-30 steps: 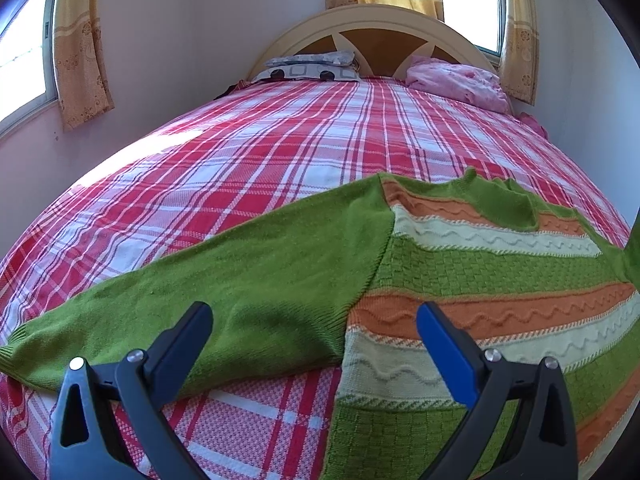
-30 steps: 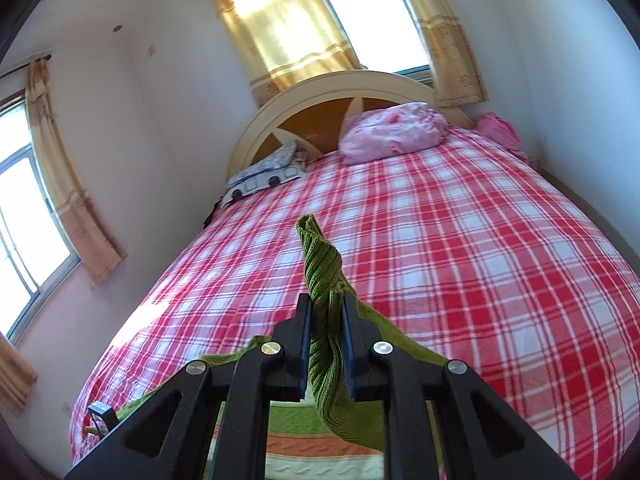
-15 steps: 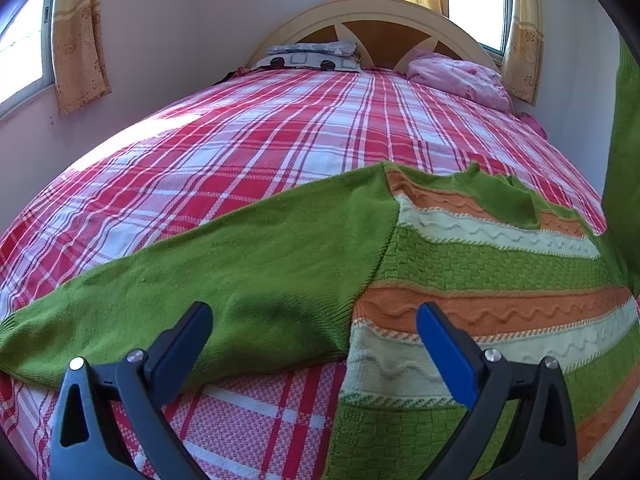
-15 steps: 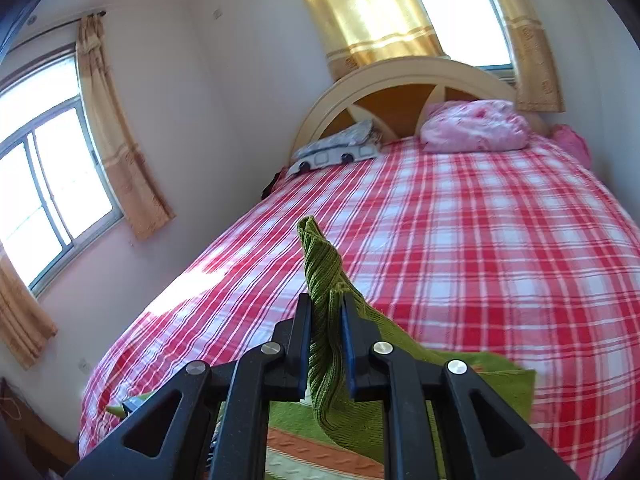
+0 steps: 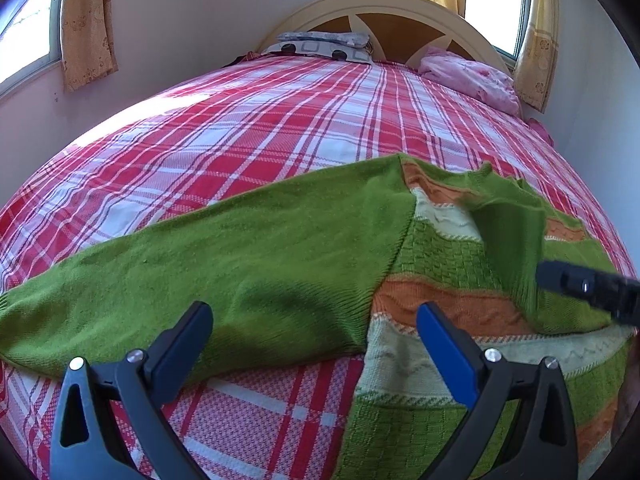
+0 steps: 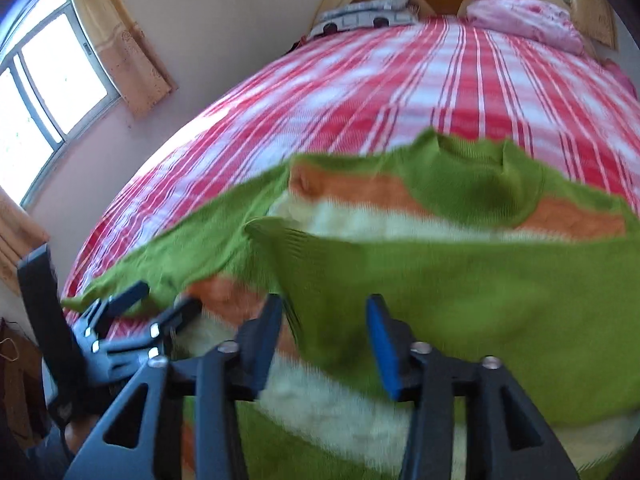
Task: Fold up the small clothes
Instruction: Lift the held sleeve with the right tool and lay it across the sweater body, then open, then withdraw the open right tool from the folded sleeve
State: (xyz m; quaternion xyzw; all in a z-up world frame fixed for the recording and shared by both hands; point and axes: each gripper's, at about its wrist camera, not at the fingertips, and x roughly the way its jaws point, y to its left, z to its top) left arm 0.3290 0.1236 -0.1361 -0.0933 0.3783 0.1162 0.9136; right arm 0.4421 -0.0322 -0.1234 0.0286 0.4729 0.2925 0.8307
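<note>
Across the lower half of the right wrist view, motion blur is smearing the green knitted sweater with orange and cream stripes [image 6: 460,292], so its folded-over right sleeve is hard to trace. The right gripper [image 6: 324,344] is opening its jaws; the sleeve's edge is lying between the pads, seemingly no longer pinched. At the lower left of that frame the left gripper [image 6: 160,304] is showing only partly. The left wrist view is sharper: the sweater [image 5: 256,264] is lying flat on the red and white checked bedspread [image 5: 280,120], its left sleeve stretching out toward the left edge. The left gripper [image 5: 314,344] is hovering spread wide, holding nothing. The right gripper [image 5: 588,292] is cut off at the right edge.
</note>
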